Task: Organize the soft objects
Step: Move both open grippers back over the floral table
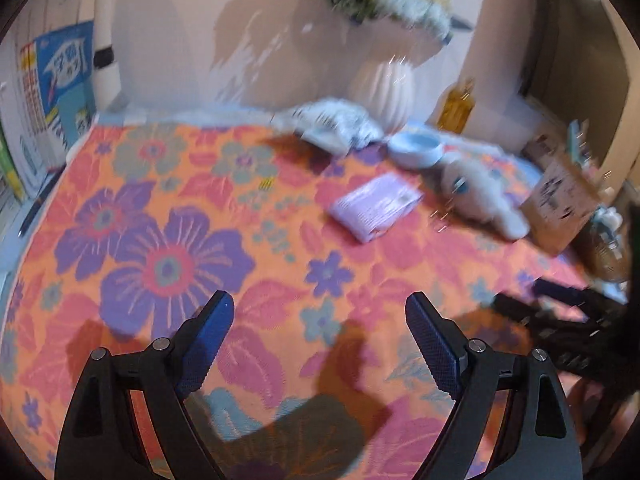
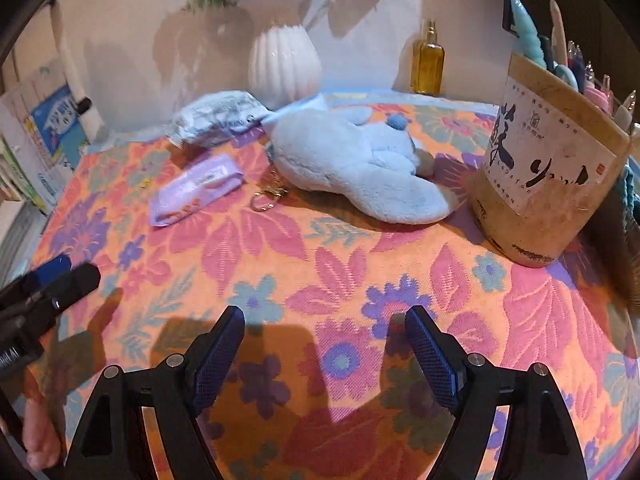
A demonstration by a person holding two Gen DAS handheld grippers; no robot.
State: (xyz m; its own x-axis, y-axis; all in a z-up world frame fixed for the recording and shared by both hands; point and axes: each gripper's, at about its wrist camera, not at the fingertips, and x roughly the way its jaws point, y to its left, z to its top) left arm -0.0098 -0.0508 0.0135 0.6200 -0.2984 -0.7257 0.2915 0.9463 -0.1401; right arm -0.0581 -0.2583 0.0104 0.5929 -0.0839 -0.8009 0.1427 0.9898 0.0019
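Both grippers, left gripper [image 1: 320, 308] and right gripper [image 2: 325, 322], spread apart, empty. Pale blue plush toy [image 2: 356, 168] lies upper centre on floral cloth [image 2: 320, 264]. Approach low; pinch the body, avoiding its keyring [image 2: 262, 202].

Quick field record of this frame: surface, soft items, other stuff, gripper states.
surface: floral cloth
soft items: blue plush toy; purple packet; white crumpled pack
other: ribbed vase; amber bottle; pen holder; key ring
left gripper: open, empty
right gripper: open, empty
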